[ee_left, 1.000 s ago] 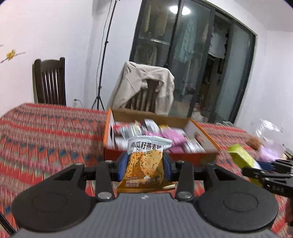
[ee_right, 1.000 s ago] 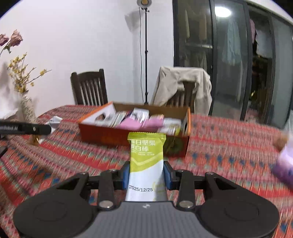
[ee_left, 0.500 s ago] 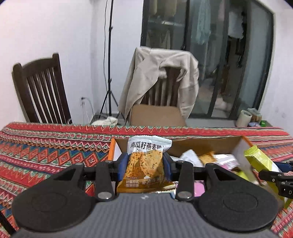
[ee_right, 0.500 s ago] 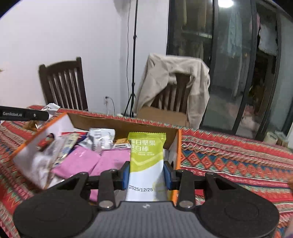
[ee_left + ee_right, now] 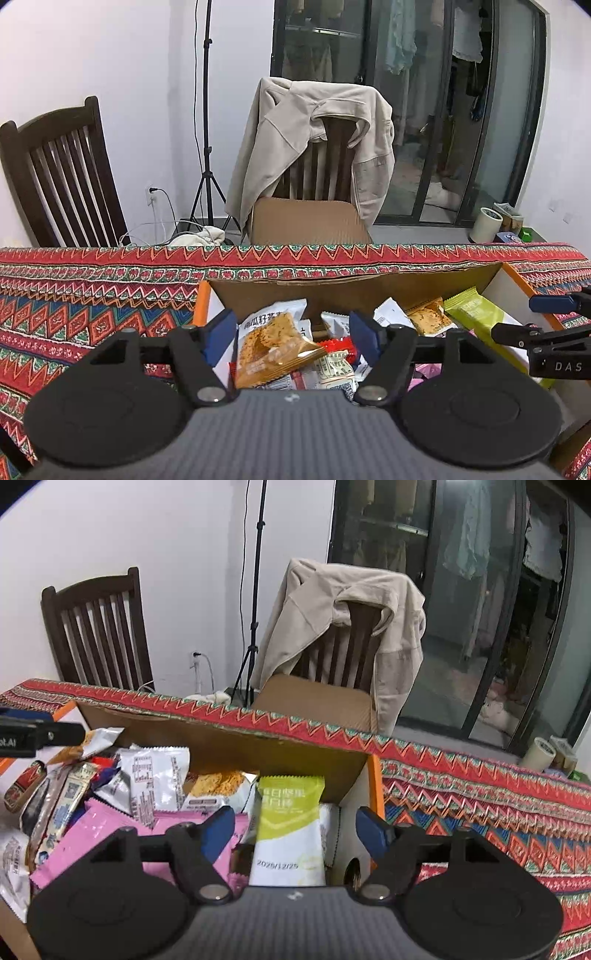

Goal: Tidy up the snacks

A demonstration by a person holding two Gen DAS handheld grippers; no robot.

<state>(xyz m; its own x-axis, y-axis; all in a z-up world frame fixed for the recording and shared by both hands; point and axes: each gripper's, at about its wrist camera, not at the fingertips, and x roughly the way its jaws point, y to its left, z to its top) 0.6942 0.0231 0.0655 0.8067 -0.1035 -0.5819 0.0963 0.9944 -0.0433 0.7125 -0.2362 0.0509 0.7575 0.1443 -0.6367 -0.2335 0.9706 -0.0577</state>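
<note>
An open cardboard box (image 5: 354,291) with orange rims holds several snack packets on the patterned table. My left gripper (image 5: 293,332) is open over the box; an orange cracker packet (image 5: 275,343) lies tilted between its blue fingers, free of them. My right gripper (image 5: 295,829) is open over the box's right end (image 5: 354,771); a green-and-white bar packet (image 5: 290,830) sits between its fingers, touching neither. The green packet (image 5: 476,314) and the right gripper (image 5: 546,321) also show in the left wrist view. Pink packets (image 5: 107,834) lie in the box.
A red patterned tablecloth (image 5: 92,295) covers the table. A chair draped with a beige jacket (image 5: 314,147) stands behind the table, a dark wooden chair (image 5: 55,177) at left, a light stand (image 5: 207,110) between them. The left gripper's tip (image 5: 40,734) shows in the right view.
Both grippers moved forward over the box and opened. The cracker packet and the green bar packet were let go and now rest in the box.
</note>
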